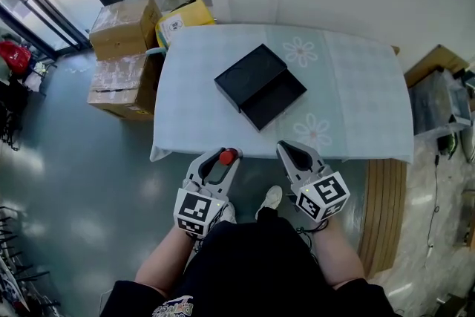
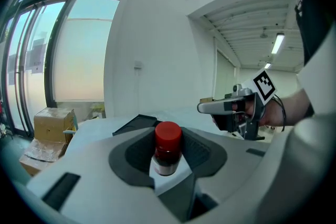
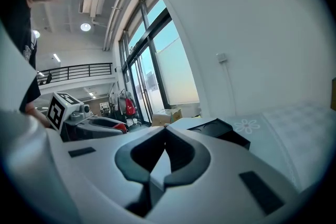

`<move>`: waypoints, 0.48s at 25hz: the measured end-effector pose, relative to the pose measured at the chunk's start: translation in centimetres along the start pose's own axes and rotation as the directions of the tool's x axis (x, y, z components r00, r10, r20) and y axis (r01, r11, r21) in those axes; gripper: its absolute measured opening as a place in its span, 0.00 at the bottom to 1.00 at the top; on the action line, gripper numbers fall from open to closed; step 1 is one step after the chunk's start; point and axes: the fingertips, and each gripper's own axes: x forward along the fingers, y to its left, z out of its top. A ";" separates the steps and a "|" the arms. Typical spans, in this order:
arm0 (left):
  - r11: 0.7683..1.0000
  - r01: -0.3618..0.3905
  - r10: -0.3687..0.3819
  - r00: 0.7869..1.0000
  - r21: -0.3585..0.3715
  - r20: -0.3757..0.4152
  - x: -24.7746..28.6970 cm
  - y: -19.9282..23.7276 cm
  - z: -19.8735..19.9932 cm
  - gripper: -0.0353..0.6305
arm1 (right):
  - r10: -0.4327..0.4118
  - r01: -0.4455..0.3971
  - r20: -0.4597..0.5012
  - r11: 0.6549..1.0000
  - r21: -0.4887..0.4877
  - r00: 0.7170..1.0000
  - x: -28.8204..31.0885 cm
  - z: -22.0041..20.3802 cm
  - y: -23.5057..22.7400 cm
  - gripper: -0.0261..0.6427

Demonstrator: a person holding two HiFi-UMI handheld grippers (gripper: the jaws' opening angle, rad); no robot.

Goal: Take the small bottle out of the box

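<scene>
A small dark bottle with a red cap (image 1: 228, 156) (image 2: 167, 147) stands upright between the jaws of my left gripper (image 1: 225, 157) (image 2: 168, 159), which is shut on it. That gripper hangs just off the table's front edge, near the person's legs. The black box (image 1: 260, 85) (image 2: 134, 123) (image 3: 218, 128) lies open in the middle of the table, its two halves side by side. My right gripper (image 1: 286, 150) (image 3: 164, 136) is beside the left one, also off the front edge, shut with nothing between its tips.
The table (image 1: 356, 85) has a pale cloth with flower prints. Cardboard boxes (image 1: 122, 30) are stacked on the floor at its left. A wooden panel (image 1: 382, 211) and a crate (image 1: 438, 100) stand at its right. The person's feet are under the front edge.
</scene>
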 end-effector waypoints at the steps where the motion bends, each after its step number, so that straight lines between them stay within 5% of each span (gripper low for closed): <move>1: 1.000 0.010 -0.010 1.000 0.003 0.004 -0.5 0.1 0.0 0.29 | -0.012 0.012 0.002 1.000 0.001 1.000 -0.1 0.0 0.6 0.07; 12: 0.987 0.156 -0.157 0.987 0.038 0.022 -3.6 -0.1 -0.6 0.30 | -0.165 0.165 -0.005 0.986 0.020 0.986 -2.5 -1.8 4.7 0.07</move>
